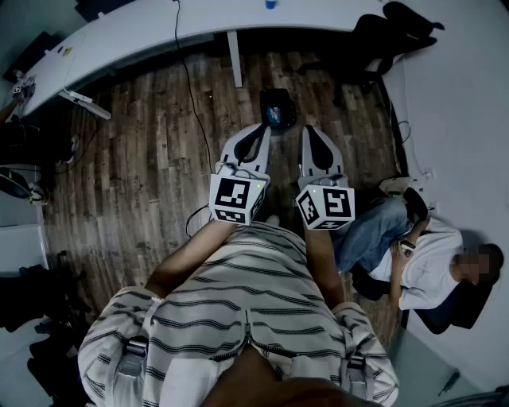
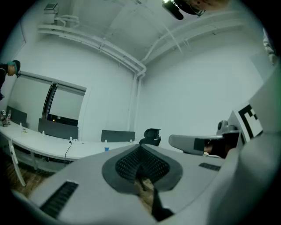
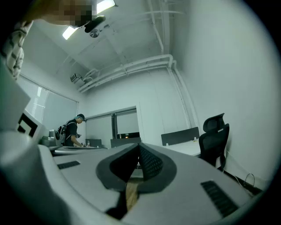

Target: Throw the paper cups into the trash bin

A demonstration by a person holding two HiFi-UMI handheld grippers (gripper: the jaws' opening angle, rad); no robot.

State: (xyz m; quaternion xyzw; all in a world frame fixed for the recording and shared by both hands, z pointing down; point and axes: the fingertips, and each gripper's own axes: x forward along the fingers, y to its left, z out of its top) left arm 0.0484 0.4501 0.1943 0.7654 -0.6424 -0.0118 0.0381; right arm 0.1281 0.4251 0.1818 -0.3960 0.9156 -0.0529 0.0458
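One dark, box-like trash bin point(image 1: 277, 107) stands on the wooden floor point(image 1: 151, 159) in the upper middle of the head view, just below the curved white desk point(image 1: 159, 32) and just beyond the tips of both tools. A bluish patch shows in its open top, too small to identify. At the very top edge of that view a small blue cup-like object point(image 1: 270, 4) sits on the desk, cut off by the frame. The left gripper view shows it as a tiny blue speck point(image 2: 106, 149), and whether it is a paper cup cannot be told. The left hand-held gripper point(image 1: 261, 129) points up the frame toward the bin. Its own view point(image 2: 140, 147) shows the jaws pressed together at the tips with nothing between them. The right hand-held gripper point(image 1: 308, 131) lies beside it, likewise drawn together at the tips point(image 3: 138, 145). Only a sliver of floor shows through the slit lower down. A seated person point(image 1: 413, 262) occupies the lower right of the head view. Another person point(image 3: 72, 132) stands far off at the left of the right gripper view, and a black office chair point(image 3: 214, 136) stands at its right.
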